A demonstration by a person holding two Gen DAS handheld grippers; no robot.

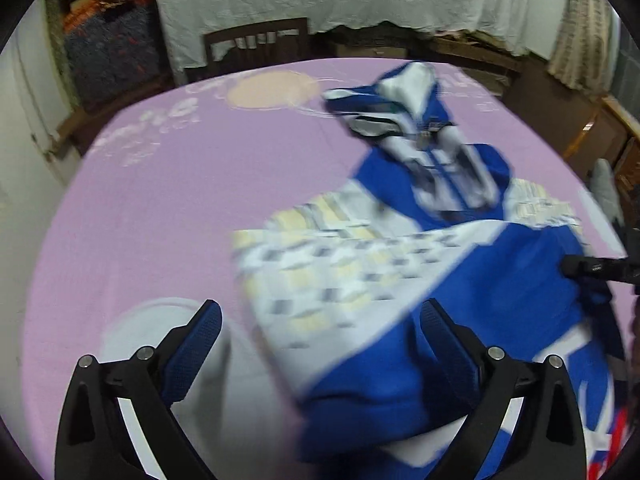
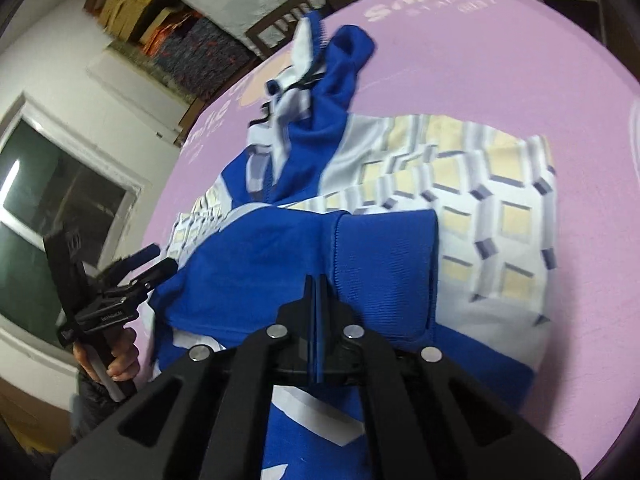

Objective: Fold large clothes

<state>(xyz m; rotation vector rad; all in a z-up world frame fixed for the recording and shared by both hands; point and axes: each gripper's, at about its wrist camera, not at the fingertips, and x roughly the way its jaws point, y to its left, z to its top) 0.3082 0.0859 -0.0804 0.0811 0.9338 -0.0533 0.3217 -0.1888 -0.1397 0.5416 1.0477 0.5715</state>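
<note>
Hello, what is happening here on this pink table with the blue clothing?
A person is folding a blue and white jacket that lies on a pink cloth-covered table, with a hand-held gripper in each hand. The right gripper is shut, its tips at the jacket's ribbed blue cuff; whether it pinches the fabric I cannot tell. The left gripper is wide open over the jacket's near edge, holding nothing. The jacket is only partly folded, and its collar end is still bunched up.

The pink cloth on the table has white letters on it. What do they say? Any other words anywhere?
Pink cloth: big white word starting "Smf L", cut off and blurred; the smaller line below is unreadable.
Same cloth, left wrist view: white letters too blurred to read.
Left gripper: small white label, too small to read.
Jacket: no words visible.
</note>
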